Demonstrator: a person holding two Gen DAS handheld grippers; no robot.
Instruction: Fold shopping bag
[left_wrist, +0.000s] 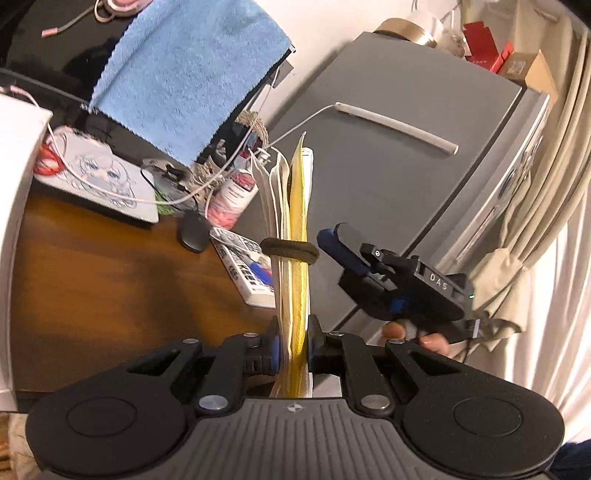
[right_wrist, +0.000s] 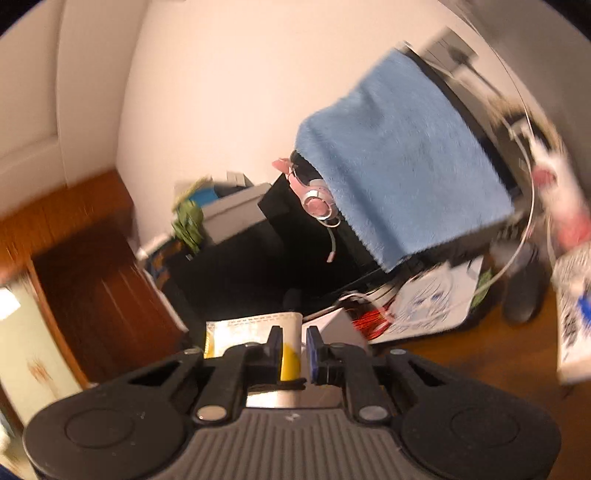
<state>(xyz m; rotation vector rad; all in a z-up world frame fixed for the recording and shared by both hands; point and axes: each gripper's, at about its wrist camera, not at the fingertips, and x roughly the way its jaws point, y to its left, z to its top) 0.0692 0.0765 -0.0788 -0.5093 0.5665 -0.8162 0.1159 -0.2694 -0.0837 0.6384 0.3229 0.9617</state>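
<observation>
The shopping bag (left_wrist: 297, 206) is folded into a flat white and yellow bundle that stands upright, seen edge-on. A dark elastic band (left_wrist: 290, 248) circles its middle. My left gripper (left_wrist: 293, 325) is shut on the bundle's lower end. My right gripper (left_wrist: 332, 236) hovers just right of the band with its tips beside it, held by a hand (left_wrist: 395, 330). In the right wrist view, which is motion-blurred, the right gripper (right_wrist: 293, 332) shows a narrow gap between its pads. The bag (right_wrist: 251, 328) lies beyond that gap, not clamped.
A wooden desk (left_wrist: 110, 277) carries a mouse (left_wrist: 194, 232), a printed booklet (left_wrist: 247, 269), a white box with cables (left_wrist: 107, 181) and a bottle (left_wrist: 232, 199). A blue towel (left_wrist: 184, 74) hangs over a black monitor. A grey fridge (left_wrist: 406, 166) and curtains (left_wrist: 554, 258) stand to the right.
</observation>
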